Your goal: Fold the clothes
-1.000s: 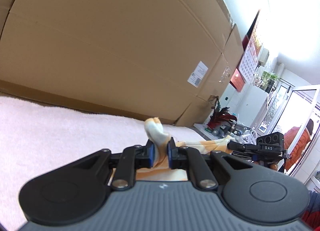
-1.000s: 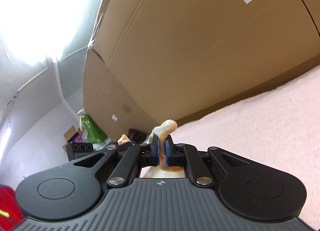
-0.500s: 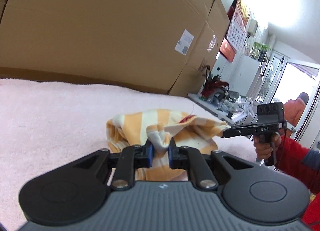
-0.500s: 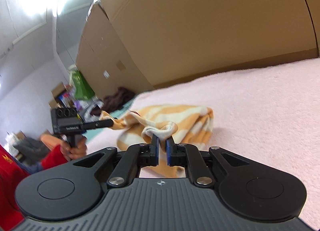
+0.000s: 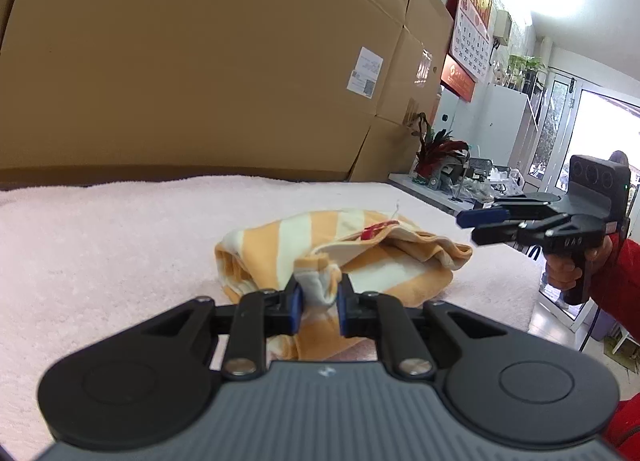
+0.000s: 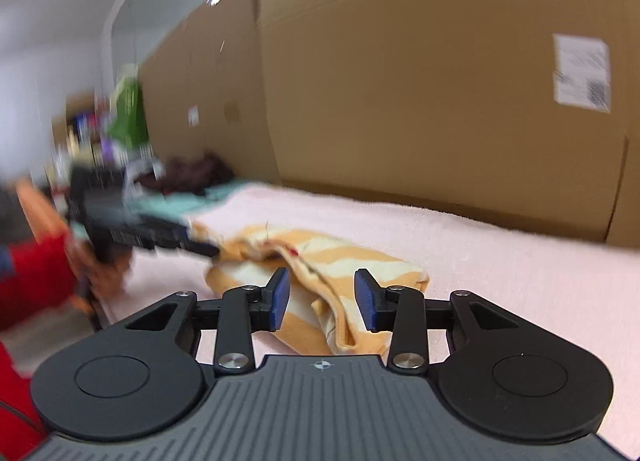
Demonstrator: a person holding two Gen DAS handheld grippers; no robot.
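Cardboard boxes (image 5: 200,61) wall off the back of a fuzzy pink table (image 5: 100,241), where a crumpled orange-and-cream striped shirt (image 5: 360,245) lies. Only the left view shows a calendar (image 5: 474,21) and doorway. Left gripper (image 5: 318,297) pinches a bunched shirt edge; right gripper (image 6: 323,299) just opened, fingers apart, clear of the cloth.

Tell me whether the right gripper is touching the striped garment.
Apart. The left wrist view shows the right gripper, whose jaws have just been opening, clear of the striped garment, nothing between them.
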